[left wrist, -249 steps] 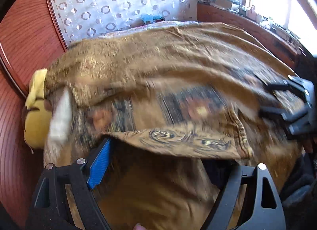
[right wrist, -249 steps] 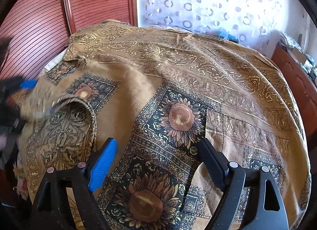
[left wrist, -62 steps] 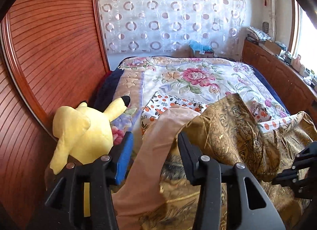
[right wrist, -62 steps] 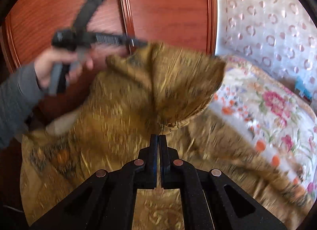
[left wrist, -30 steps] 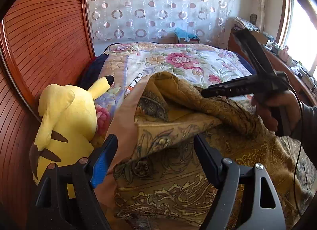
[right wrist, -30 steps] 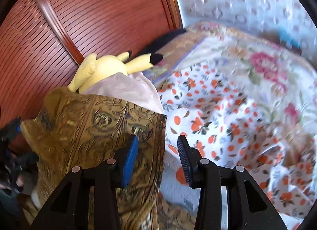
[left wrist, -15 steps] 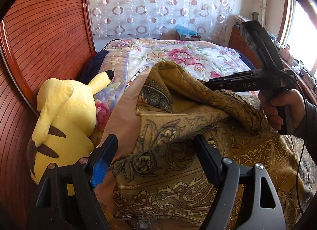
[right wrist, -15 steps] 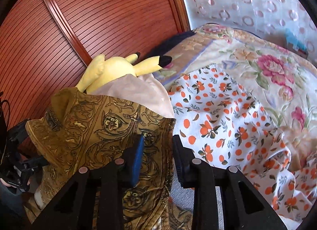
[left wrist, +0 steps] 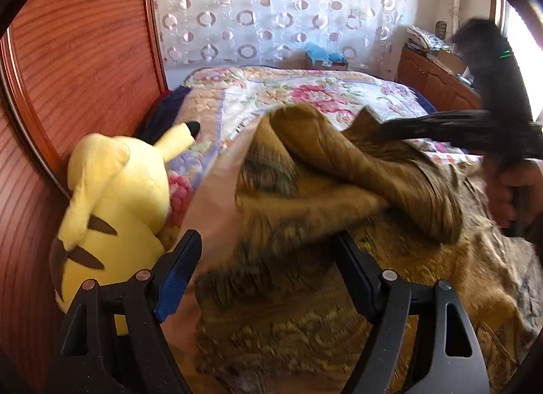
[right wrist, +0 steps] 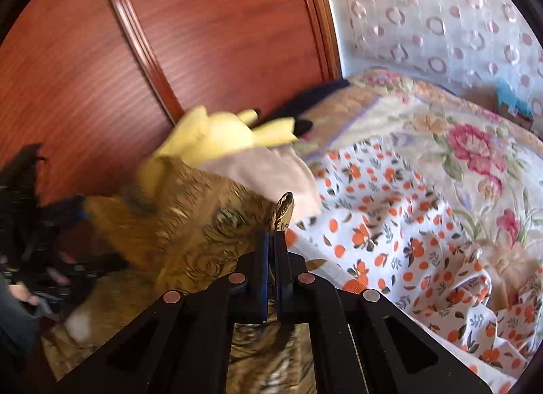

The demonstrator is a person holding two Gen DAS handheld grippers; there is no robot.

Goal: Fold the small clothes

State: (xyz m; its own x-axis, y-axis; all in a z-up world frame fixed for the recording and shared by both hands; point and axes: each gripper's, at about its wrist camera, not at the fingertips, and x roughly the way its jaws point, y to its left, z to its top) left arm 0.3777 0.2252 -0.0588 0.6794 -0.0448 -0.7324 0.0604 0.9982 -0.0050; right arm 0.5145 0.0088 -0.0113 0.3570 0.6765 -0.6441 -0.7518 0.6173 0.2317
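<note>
A golden-brown patterned garment (left wrist: 305,224) with a pale pink lining (left wrist: 217,190) lies bunched on the bed. My left gripper (left wrist: 264,251) is open, its jaws wide apart on either side of the cloth's near edge. My right gripper (right wrist: 271,234) is shut on a corner of the same garment (right wrist: 203,224), with a bit of hem sticking out above the pads. In the left wrist view the right gripper (left wrist: 383,129) shows blurred at the right, lifting a fold.
A yellow plush toy (left wrist: 112,190) leans on the red wooden headboard (left wrist: 85,54) at the left. A floral quilt (left wrist: 305,95) and an orange-dotted white cloth (right wrist: 407,241) cover the bed. A wooden cabinet (left wrist: 437,81) stands at the far right.
My right gripper has closed on the garment's corner and is moving with it; the cloth is blurred. The left gripper stays open in place.
</note>
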